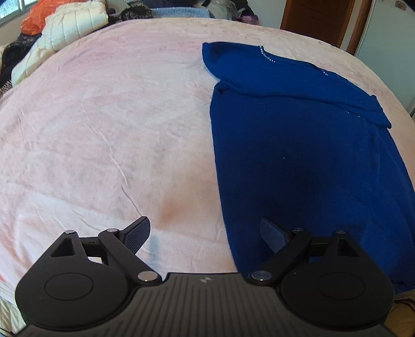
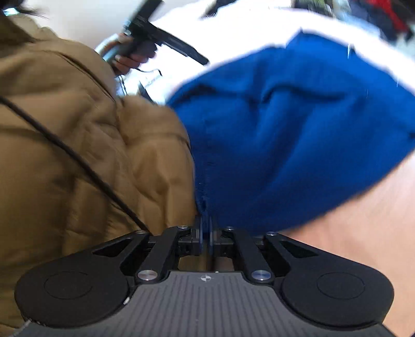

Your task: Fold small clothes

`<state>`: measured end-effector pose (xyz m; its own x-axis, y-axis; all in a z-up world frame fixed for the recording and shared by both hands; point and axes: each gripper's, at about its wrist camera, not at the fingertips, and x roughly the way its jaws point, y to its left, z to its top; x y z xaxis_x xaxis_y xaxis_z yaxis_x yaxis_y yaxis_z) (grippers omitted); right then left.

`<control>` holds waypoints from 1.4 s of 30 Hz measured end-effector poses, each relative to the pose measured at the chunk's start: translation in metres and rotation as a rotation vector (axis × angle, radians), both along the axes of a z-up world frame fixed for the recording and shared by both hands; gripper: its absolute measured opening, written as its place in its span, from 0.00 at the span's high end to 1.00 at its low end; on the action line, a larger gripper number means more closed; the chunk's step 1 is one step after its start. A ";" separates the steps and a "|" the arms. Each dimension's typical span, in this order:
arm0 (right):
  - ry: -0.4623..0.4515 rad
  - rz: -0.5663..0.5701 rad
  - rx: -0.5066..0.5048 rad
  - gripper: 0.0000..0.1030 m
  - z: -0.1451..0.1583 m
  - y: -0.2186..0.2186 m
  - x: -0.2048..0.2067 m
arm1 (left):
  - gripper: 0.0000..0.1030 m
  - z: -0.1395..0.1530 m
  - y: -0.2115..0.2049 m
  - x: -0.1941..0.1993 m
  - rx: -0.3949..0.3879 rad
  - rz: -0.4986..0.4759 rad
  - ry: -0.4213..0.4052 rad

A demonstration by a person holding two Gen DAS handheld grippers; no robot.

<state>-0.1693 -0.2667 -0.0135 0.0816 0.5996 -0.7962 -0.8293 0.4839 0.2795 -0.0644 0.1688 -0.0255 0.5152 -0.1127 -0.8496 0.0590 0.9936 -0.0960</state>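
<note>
A dark blue knit sweater lies flat on the right half of a pink blanket, its sleeve folded across the chest. My left gripper is open just above the sweater's near left edge. One of its fingers is over the blanket and the other over the knit. In the blurred right wrist view my right gripper is shut on a bunched near edge of the sweater, with the cloth rising from between the pads.
White and orange padded jackets and other clothes are piled at the bed's far left. A wooden door stands behind the bed. A person's tan puffy jacket fills the left of the right wrist view, and a hand holds the other tool's handle.
</note>
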 end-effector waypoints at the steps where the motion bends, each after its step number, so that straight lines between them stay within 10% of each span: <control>1: -0.018 -0.003 0.035 0.82 0.003 -0.004 0.000 | 0.10 -0.004 0.002 -0.001 -0.036 -0.005 0.013; 5: -0.017 -0.236 0.249 0.48 0.014 -0.051 0.024 | 0.10 -0.011 0.006 -0.005 -0.161 -0.013 0.016; 10: 0.158 -0.545 0.350 0.48 -0.019 -0.099 0.046 | 0.10 -0.013 -0.005 -0.015 -0.235 -0.119 0.005; 22: 0.365 -0.479 0.555 0.47 -0.069 -0.065 0.045 | 0.12 -0.015 -0.011 -0.045 -0.337 -0.247 0.017; 24: 0.353 -0.476 0.540 0.51 -0.070 -0.050 0.043 | 0.25 -0.015 -0.012 -0.047 -0.351 -0.249 0.023; 26: 0.344 -0.475 0.528 0.54 -0.070 -0.041 0.044 | 0.66 -0.015 -0.013 -0.044 -0.346 -0.239 0.039; 28: 0.320 -0.472 0.498 0.64 -0.068 -0.031 0.046 | 0.84 -0.019 -0.011 -0.039 -0.370 -0.228 0.084; 31: 0.280 -0.480 0.449 0.83 -0.064 -0.024 0.047 | 0.89 -0.017 -0.010 -0.038 -0.378 -0.217 0.083; 42: -0.010 -0.463 0.472 0.86 -0.003 -0.014 0.048 | 0.91 0.050 -0.016 -0.032 -0.373 -0.224 -0.193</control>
<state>-0.1208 -0.2804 -0.0170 0.4207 0.7851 -0.4545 -0.5684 0.6186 0.5425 -0.0966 0.1529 0.0248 0.5877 -0.5184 -0.6212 0.3196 0.8541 -0.4103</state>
